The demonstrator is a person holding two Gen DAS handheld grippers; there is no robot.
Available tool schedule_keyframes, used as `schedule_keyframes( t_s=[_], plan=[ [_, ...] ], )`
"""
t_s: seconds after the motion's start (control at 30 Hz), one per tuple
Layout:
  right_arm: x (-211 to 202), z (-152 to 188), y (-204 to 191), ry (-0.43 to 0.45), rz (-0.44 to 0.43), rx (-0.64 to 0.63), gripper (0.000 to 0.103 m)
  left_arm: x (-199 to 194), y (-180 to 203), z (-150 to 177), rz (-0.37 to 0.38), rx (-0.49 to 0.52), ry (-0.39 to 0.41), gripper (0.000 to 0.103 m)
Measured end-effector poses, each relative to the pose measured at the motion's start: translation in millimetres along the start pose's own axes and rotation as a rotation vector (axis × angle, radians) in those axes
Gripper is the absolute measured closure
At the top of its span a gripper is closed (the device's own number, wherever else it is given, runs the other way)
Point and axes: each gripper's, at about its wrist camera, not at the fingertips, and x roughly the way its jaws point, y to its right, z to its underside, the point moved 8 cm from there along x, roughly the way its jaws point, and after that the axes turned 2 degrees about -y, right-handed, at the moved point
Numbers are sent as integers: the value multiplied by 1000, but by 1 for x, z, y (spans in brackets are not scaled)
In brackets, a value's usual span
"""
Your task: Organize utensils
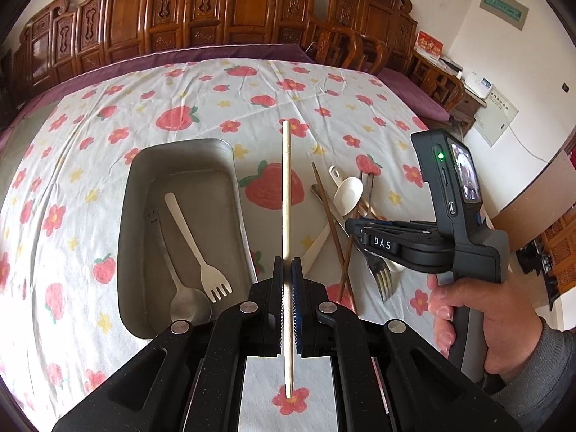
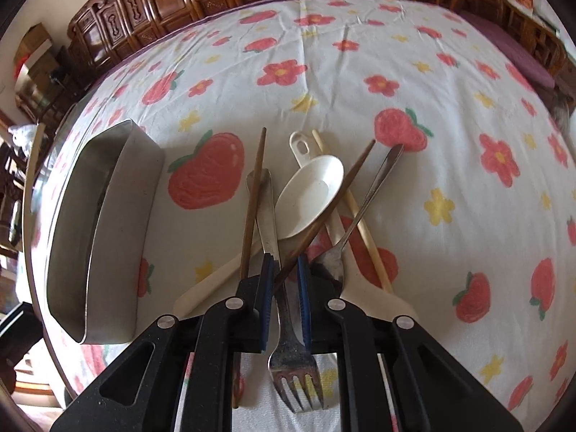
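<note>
My left gripper [image 1: 287, 262] is shut on a pale chopstick [image 1: 286, 194], held just right of the metal tray [image 1: 140, 165]. The tray holds a white plastic fork [image 1: 196, 248] and a metal spoon [image 1: 183, 295]. My right gripper [image 2: 286, 270] is part open around the handle of a metal fork [image 2: 288, 342] in the utensil pile; I cannot tell whether the pads touch it. The pile also has a white spoon [image 2: 309, 198], brown chopsticks [image 2: 253, 194], a pale chopstick [image 2: 354, 212] and a metal spoon [image 2: 363, 208]. The right gripper shows in the left wrist view [image 1: 354, 228].
The table has a strawberry-print cloth [image 1: 180, 100]. Carved wooden chairs [image 1: 216, 10] line its far side. The tray's side wall [image 2: 118, 216] stands left of the pile. A white flat utensil handle [image 2: 216, 284] lies under the pile.
</note>
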Motion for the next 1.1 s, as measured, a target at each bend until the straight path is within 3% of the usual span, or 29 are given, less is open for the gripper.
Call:
schedule_keyframes(
  t_s=[0.23, 0.53, 0.87, 1.1],
  plan=[
    [2, 1, 0, -18, -29, 24, 87, -8, -4, 0, 11, -6, 15, 100],
    [-7, 8, 7, -17, -25, 44, 94, -14, -4, 0, 0, -3, 30, 100],
    [-42, 12, 18, 35, -11, 14, 97, -21, -9, -6, -15, -11, 49, 100],
    [-67, 5, 3, 79, -33, -46, 97, -23, -33, -15, -42, -41, 65, 100]
  ],
)
